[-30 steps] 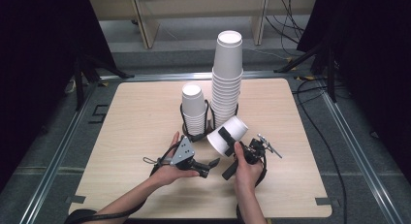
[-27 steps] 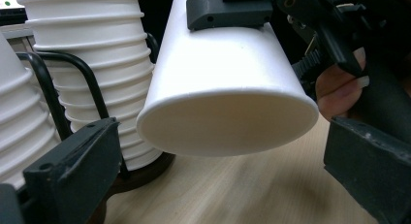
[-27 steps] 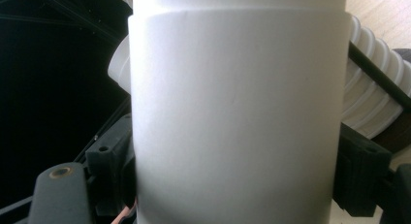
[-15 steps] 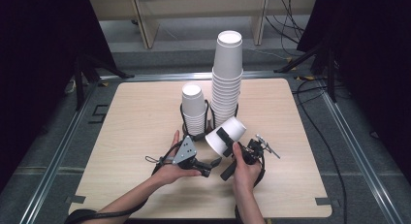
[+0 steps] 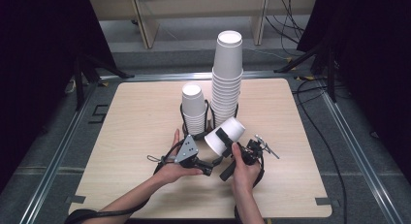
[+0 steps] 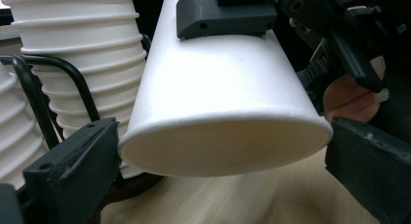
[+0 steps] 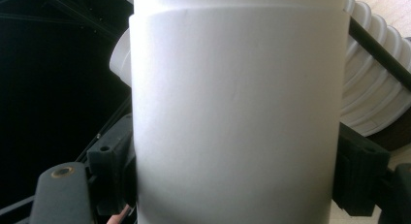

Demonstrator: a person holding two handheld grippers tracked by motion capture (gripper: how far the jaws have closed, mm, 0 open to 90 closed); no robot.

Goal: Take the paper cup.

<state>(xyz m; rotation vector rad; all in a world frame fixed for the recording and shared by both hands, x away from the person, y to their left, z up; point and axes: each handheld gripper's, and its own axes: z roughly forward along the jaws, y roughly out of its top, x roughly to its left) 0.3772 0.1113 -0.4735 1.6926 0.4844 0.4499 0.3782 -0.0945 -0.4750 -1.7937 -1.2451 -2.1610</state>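
A white paper cup (image 5: 231, 129) hangs tilted just above the table, in front of two cup stacks. My right gripper (image 5: 222, 136) is shut on its middle, one black jaw on each side of the wall (image 7: 237, 88). One of its fingers (image 6: 223, 15) lies along the top of the cup (image 6: 218, 88) in the left gripper view. My left gripper (image 5: 209, 167) comes in from the lower left. Its two jaws meet the edge of the cup's near round end on both sides.
A short stack of white cups (image 5: 194, 107) and a tall stack (image 5: 228, 73) stand in black wire holders (image 6: 29, 88) at the middle of the wooden table (image 5: 135, 136), right behind the held cup. Metal rails and cables run along the table's sides.
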